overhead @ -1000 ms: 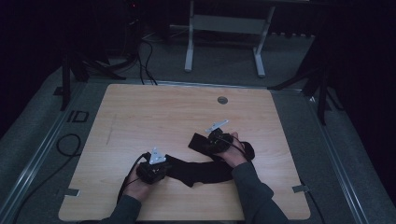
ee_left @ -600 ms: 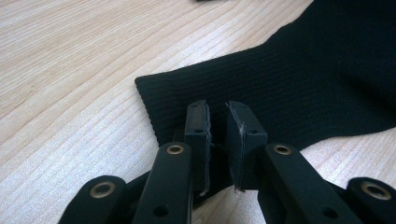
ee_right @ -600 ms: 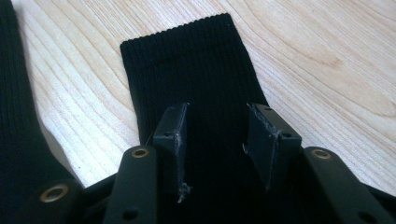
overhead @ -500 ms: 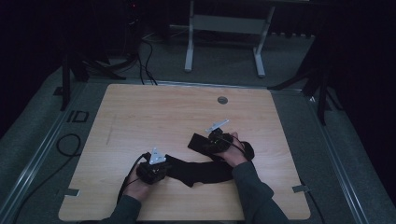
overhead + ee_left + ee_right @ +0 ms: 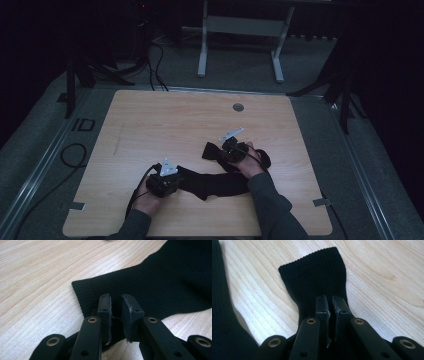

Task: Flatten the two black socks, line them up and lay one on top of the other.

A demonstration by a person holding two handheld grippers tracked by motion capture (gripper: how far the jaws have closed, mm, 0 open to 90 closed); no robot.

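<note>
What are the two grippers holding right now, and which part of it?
The right gripper, whose jaws have just been closing, pinches a black sock just behind its ribbed cuff. The left gripper has the other sock between narrowly parted jaws near its cuff.

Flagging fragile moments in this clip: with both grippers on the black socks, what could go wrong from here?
1. The right gripper, whose jaws have just been closing, pinches the ribbed sock at a bunched neck; a lift could let the thin fold slip out.
2. The left gripper shows a gap between its pads over the other sock's cuff; its hold may be weak or absent.
3. In the high view the socks overlap, so pulling one might drag the other.
</note>
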